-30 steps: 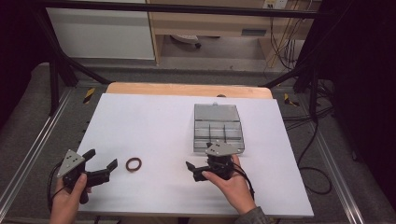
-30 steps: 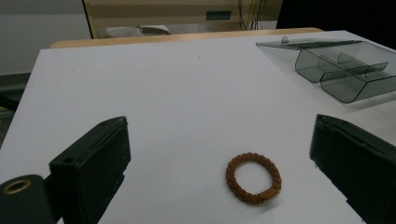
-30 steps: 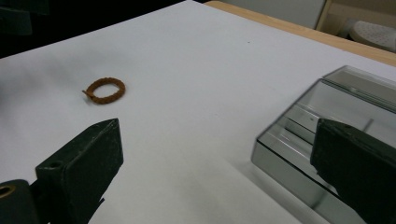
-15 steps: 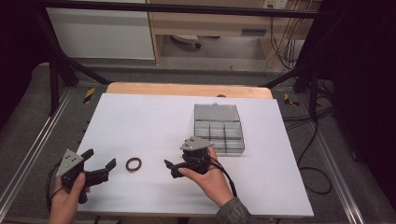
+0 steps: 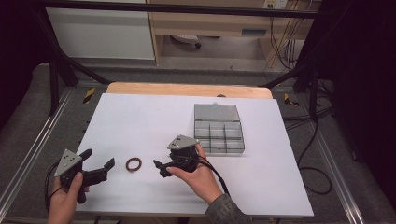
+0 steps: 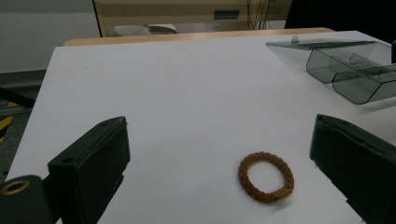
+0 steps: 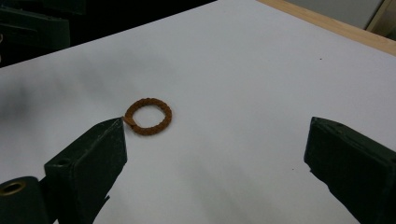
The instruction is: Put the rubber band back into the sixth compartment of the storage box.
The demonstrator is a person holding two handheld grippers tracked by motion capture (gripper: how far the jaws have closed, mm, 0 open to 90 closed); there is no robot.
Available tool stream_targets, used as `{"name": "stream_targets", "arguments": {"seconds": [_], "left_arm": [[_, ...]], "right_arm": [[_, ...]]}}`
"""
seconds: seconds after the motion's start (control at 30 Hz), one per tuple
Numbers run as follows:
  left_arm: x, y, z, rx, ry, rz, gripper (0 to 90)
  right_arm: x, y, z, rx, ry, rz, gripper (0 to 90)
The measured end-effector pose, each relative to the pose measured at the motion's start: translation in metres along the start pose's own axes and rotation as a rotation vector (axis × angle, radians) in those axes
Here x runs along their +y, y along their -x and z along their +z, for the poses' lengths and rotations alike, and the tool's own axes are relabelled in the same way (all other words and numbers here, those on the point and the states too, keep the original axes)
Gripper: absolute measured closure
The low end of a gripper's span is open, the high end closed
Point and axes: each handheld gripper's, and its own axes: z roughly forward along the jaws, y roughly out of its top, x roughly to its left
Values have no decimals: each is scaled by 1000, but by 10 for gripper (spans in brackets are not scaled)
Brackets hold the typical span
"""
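So the biggest thing here is the white table, mostly bare. Toward the far right part of it sits a clear compartment box with its lid flipped open at the back, and as far as I can see every compartment is empty.

Then the two hand-held tools. The right gripper is out in the middle of the table, pointing left, jaws spread wide with nothing between them. The left gripper sits near the front left edge, jaws also spread apart and empty, aimed toward the middle.

Smallest item: a brown braided hair tie, lying flat on the table right between the two grippers, well apart from the box. In the right gripper view the hair tie is just ahead of one jaw tip, near it but not inside the opening yet.

My read on progress: basically nothing is done. The tie isn't picked up and the box is empty. If the plan is to get it into a compartment, the grab, the carry over and the drop are all still to come.
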Motion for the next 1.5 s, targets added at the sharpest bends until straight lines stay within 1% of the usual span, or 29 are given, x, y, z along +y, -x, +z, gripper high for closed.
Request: {"name": "stream_targets", "arguments": {"seconds": [0.3, 0.43, 0.53, 0.63, 0.67, 0.97, 1.27, 1.5], "left_arm": [[0, -2, -1, 7, 1, -5, 52], [0, -3, -1, 8, -3, -3, 52], [-1, -4, -1, 8, -4, -6, 52], [-1, -6, 0, 13, -5, -8, 52], [-1, -6, 0, 15, -5, -9, 52], [-1, -11, -1, 26, -6, -15, 51], [-2, -12, -1, 23, -6, -17, 51], [-2, -13, -1, 25, -7, -17, 51]], "right_arm": [[3, -7, 10, 20, -2, -2, 77], [4, -12, 20, 36, -10, -1, 72], [3, -14, 23, 40, -15, 2, 62], [3, -18, 33, 63, -16, 9, 49], [3, -18, 33, 63, -16, 9, 49], [5, -32, 54, 95, -45, -8, 51], [8, -41, 65, 108, -63, -19, 60], [7, -47, 71, 124, -81, -43, 76]]}}
